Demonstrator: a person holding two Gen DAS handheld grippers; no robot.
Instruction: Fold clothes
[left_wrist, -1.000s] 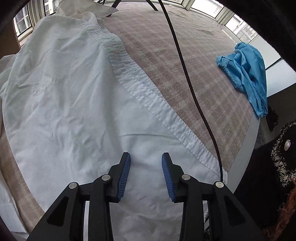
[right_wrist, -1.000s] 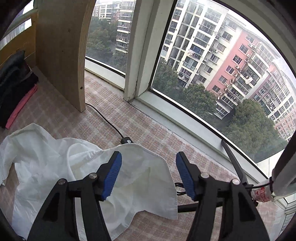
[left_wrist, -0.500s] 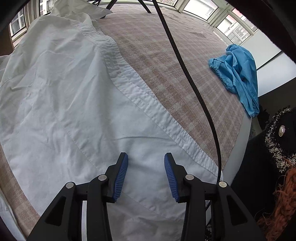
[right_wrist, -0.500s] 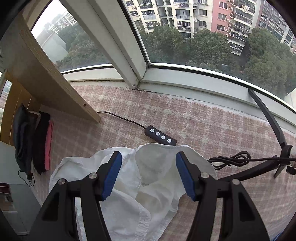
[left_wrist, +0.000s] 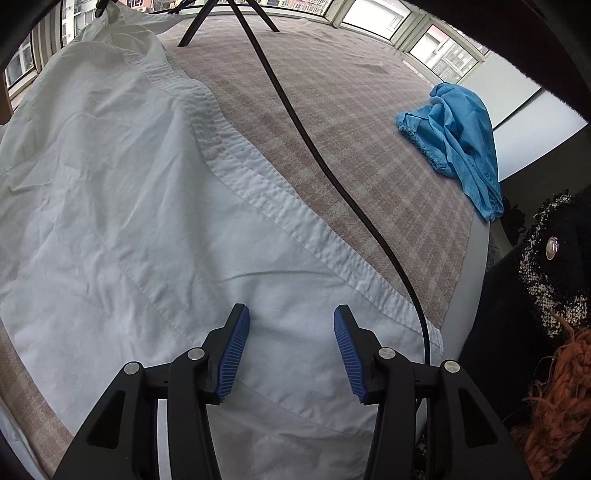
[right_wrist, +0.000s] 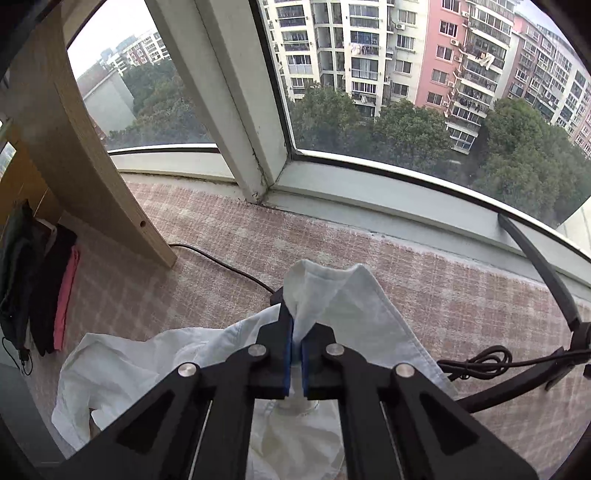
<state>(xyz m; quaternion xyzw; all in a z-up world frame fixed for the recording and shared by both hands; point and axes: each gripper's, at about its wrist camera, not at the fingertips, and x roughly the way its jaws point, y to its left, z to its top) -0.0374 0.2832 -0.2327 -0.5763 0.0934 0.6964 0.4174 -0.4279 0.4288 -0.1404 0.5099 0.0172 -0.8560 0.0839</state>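
My left gripper (left_wrist: 291, 347) hangs over white shirt (left_wrist: 122, 206), blue pads wide apart, gripping nothing. Shirt spread flat across checked cloth (left_wrist: 369, 122) (placket edge runs diagonally toward me). Black cable (left_wrist: 314, 147) crosses cloth right of placket. Blue garment (left_wrist: 458, 133) crumpled at far right edge. My right gripper (right_wrist: 294, 350) pinched tight on shirt's collar end (right_wrist: 332, 295), fabric bunched beside window sill (right_wrist: 388, 199).
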